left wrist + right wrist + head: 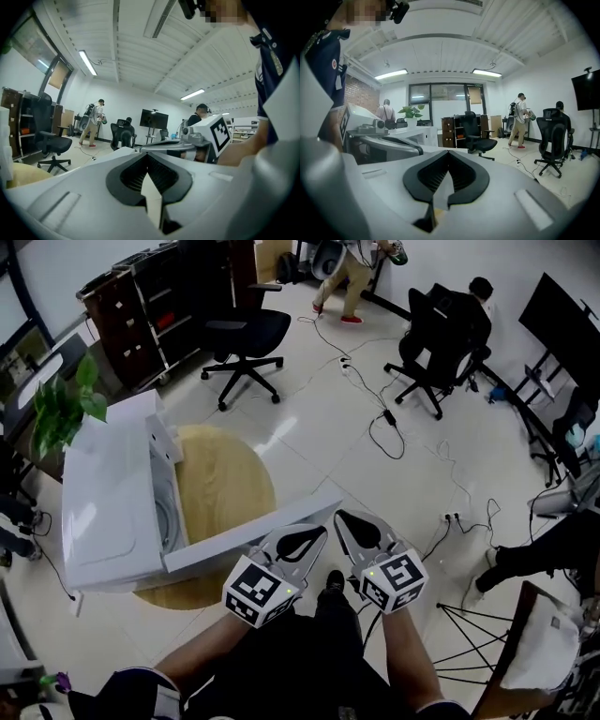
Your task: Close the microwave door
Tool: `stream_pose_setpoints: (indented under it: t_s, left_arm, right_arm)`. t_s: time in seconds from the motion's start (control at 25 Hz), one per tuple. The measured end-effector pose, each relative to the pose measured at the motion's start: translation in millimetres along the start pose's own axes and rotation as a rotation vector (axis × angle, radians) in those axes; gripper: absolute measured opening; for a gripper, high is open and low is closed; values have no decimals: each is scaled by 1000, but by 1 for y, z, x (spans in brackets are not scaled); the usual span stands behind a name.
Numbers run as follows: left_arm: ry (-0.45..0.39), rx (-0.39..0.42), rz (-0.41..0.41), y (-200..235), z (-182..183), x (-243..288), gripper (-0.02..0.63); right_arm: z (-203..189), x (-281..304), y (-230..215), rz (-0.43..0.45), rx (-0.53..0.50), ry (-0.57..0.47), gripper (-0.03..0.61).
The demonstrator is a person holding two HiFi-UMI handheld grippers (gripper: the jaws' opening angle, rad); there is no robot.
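Observation:
The white microwave [108, 493] sits on a round wooden table [225, 484] at the left of the head view. Its door [253, 538] is swung wide open, its free end pointing right. My left gripper [321, 529] is shut and holds nothing; it hovers just in front of the door's free end, and I cannot tell whether they touch. My right gripper [341, 516] is beside it, also shut and holding nothing, just past the door's tip. In the left gripper view the jaws [148, 155] meet; in the right gripper view the jaws [448, 153] meet too.
A black office chair [246, 338] stands behind the table and a dark shelf unit [141, 306] beyond it. Cables [384, 413] trail across the floor. A person sits in a chair [441, 338] at the far right. A potted plant [64, 404] is behind the microwave.

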State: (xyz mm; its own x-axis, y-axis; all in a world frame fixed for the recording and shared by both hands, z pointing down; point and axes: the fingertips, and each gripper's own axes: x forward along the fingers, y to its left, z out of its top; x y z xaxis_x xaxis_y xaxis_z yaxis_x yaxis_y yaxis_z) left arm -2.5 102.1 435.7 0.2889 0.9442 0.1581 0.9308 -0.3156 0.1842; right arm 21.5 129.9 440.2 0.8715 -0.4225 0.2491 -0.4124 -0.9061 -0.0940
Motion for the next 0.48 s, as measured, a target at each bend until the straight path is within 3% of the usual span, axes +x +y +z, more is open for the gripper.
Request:
stream_pose_setpoints:
  t_s: [0.48]
  left_arm:
    - [-19,-41,271,29,11,22,12]
  right_arm:
    - [3,41,-19,295,-48,5,2]
